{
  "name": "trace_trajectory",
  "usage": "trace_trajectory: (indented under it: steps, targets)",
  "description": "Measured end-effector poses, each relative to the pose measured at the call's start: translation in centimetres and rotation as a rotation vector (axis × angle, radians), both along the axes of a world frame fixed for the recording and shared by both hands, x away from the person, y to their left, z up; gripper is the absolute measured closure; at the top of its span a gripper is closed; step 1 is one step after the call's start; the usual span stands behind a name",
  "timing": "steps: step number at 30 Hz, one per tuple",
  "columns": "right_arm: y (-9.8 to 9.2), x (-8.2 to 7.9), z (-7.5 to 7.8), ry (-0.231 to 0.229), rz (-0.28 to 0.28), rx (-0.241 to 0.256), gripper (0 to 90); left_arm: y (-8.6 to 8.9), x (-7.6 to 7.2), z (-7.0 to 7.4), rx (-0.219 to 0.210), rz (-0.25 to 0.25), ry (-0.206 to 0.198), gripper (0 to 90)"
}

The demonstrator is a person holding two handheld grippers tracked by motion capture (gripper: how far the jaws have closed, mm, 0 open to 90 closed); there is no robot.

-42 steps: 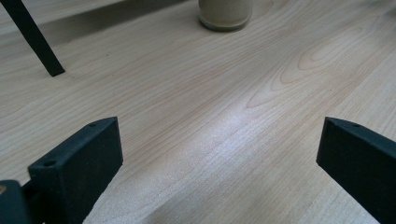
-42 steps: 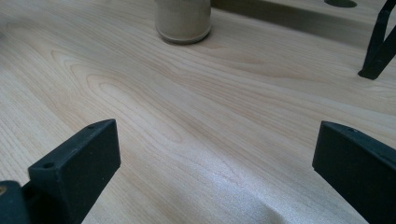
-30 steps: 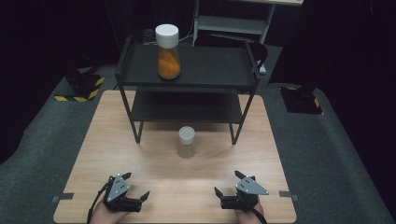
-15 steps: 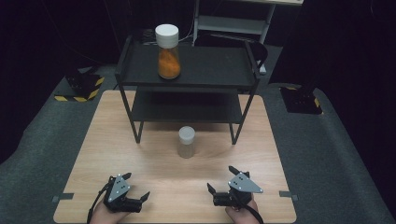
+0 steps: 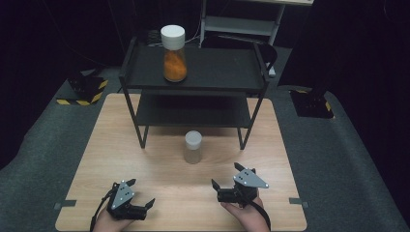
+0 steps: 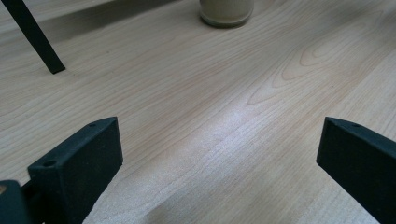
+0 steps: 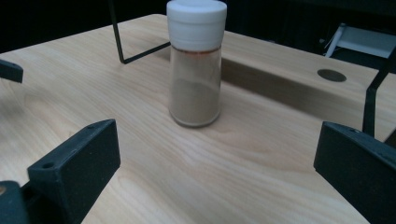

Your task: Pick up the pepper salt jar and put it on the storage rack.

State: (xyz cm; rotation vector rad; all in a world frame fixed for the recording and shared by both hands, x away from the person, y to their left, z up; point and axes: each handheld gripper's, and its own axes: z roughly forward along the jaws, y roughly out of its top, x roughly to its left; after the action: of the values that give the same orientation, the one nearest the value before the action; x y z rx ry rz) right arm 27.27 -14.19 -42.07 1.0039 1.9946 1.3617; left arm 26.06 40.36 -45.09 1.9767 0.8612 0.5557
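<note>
In the left gripper view, the small spice jar (image 6: pixel 227 11) is cut off at the top edge at 12 o'clock, so just its glass base shows, and one black leg of the shelf rack (image 6: pixel 32 37) crosses the 11 o'clock corner. What the brownish powder in the jar is cannot be made out.

Since a second ago the right gripper (image 5: pixel 231 180) has moved up the wooden table (image 5: pixel 159 174) and leftward, toward the jar, turning so its jaws face 10 o'clock in the high view; the left gripper (image 5: pixel 141 193) has stayed near the table's near edge at about 7 o'clock.

The spice jar (image 5: pixel 193 147) stands upright with its long axis vertical and white cap up, at the table's centre, just in front of the rack (image 5: pixel 193 72). In the right gripper view the jar (image 7: pixel 195 65) sits at 12 o'clock, well beyond the jaws. A taller jar of orange contents (image 5: pixel 174 47), also white-capped and upright, stands on the rack's top shelf toward 11 o'clock.

Both grippers have their jaws spread wide, with nothing between them.
</note>
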Motion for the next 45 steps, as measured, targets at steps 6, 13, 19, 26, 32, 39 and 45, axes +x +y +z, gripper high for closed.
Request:
trace_trajectory:
  steps: [6, 13, 19, 26, 32, 39, 45]
  targets:
    - [0.9, 1.3, 0.5, -0.002, 0.014, -0.001, 0.0, 0.1, 0.1, 0.0, -0.004, -0.002, 0.004, 0.6]
    - [2.1, 2.9, 0.4, -0.005, 0.019, 0.003, 0.1, 0.3, 0.1, 0.0, -0.009, -0.009, 0.003, 0.5]
    - [3.1, 4.2, 0.1, -0.002, 0.018, 0.005, 0.2, 0.4, 0.2, 0.0, -0.013, -0.014, 0.006, 0.5]
    - [4.1, 6.0, 0.2, 0.004, 0.029, 0.01, 0.3, 0.5, 0.2, -0.1, -0.017, -0.015, 0.007, 0.5]
    - [4.5, 7.5, 0.0, 0.01, 0.047, 0.004, 0.4, 0.4, 0.2, 0.0, -0.012, -0.015, 0.007, 0.5]
    - [5.2, 9.2, -0.2, 0.003, 0.062, 0.013, 2.6, 0.4, 0.2, 0.0, -0.011, -0.016, 0.007, 0.6]
    - [5.8, 10.4, -0.5, 0.014, 0.066, 0.032, 7.2, 0.4, 0.2, 0.0, -0.014, -0.016, 0.007, 0.5]
